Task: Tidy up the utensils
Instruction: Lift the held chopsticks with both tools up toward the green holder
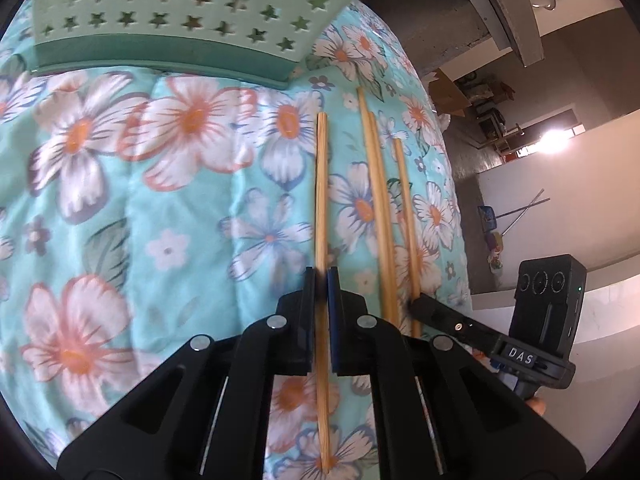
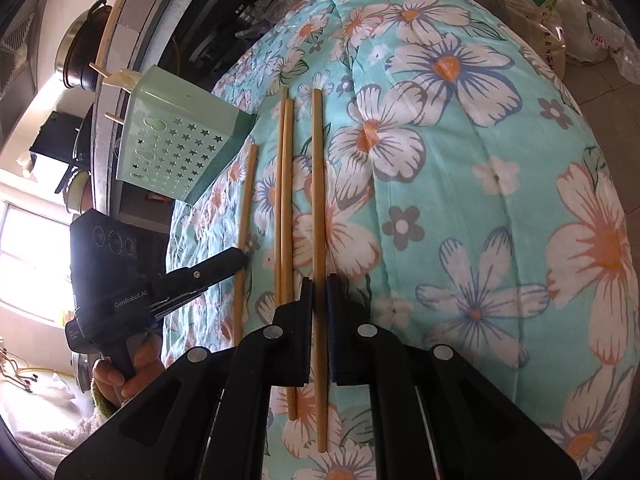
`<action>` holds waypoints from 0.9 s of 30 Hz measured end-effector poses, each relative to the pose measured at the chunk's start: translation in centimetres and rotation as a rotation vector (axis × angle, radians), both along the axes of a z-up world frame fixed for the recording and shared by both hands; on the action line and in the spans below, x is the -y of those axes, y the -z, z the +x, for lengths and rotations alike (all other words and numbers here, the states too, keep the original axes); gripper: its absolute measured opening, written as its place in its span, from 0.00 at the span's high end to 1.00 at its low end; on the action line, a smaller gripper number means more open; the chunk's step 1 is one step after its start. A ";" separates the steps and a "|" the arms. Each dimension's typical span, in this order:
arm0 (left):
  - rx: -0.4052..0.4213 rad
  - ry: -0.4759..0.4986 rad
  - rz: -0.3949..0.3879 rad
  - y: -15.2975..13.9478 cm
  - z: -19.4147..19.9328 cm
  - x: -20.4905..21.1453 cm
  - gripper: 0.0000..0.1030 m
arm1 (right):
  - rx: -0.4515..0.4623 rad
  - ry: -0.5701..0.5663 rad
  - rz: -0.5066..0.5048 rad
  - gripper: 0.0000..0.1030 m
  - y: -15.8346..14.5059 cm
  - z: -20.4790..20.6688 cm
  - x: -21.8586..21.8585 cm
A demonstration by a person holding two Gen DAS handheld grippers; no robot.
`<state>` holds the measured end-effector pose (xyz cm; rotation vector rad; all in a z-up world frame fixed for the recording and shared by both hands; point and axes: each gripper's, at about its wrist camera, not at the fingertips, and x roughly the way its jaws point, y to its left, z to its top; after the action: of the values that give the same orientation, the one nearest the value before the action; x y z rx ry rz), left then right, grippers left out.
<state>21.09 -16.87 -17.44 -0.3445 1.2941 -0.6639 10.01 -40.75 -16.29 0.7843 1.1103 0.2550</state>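
Observation:
Several wooden chopsticks lie side by side on a floral quilt. In the left wrist view, my left gripper [image 1: 321, 280] is shut on the leftmost chopstick [image 1: 321, 184], which runs between its pads. Two loose chopsticks [image 1: 376, 200] lie close together to its right. Further right, my right gripper [image 1: 412, 304] holds the outer chopstick [image 1: 404, 200]. The right wrist view shows the right gripper [image 2: 319, 284] shut on that chopstick [image 2: 317, 184], the loose pair [image 2: 282, 200] beside it, and the left gripper [image 2: 241, 257] on its chopstick [image 2: 249, 192]. A pale green utensil holder [image 1: 160, 12] with star holes lies on its side beyond them.
The quilt [image 2: 460, 208] bulges and falls away at its edges. A hand [image 2: 120, 376] grips the left gripper's handle. A dark pot [image 2: 80, 56] and a shelf stand behind the holder [image 2: 176, 148]. Plastic bags [image 2: 560, 12] lie beyond the quilt's far right.

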 end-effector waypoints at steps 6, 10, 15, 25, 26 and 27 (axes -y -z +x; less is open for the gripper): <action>0.039 -0.043 0.067 -0.1 -1.7 -4.9 0.95 | -0.033 -0.060 -0.062 0.93 -0.5 -0.7 -0.6; 0.107 -0.015 0.133 -1.0 -1.9 -5.3 0.93 | -0.029 -0.076 -0.140 0.91 -1.6 0.6 -1.1; 0.161 0.028 0.168 -2.1 -0.5 -4.3 0.79 | 0.007 -0.079 -0.261 0.82 -3.3 3.1 -1.4; 0.229 0.126 0.337 -2.6 3.5 0.4 0.73 | 0.054 -0.108 -0.440 0.79 -4.9 7.9 -2.0; 0.229 0.132 0.349 -2.5 3.9 0.7 0.73 | 0.052 -0.110 -0.449 0.79 -4.8 8.2 -2.1; 0.230 0.135 0.360 -2.4 4.1 1.0 0.73 | 0.049 -0.112 -0.464 0.79 -4.7 8.6 -2.2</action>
<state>25.23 -17.85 -15.05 0.1123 1.1936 -0.5515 18.65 -38.52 -11.62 0.3027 1.1122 0.1023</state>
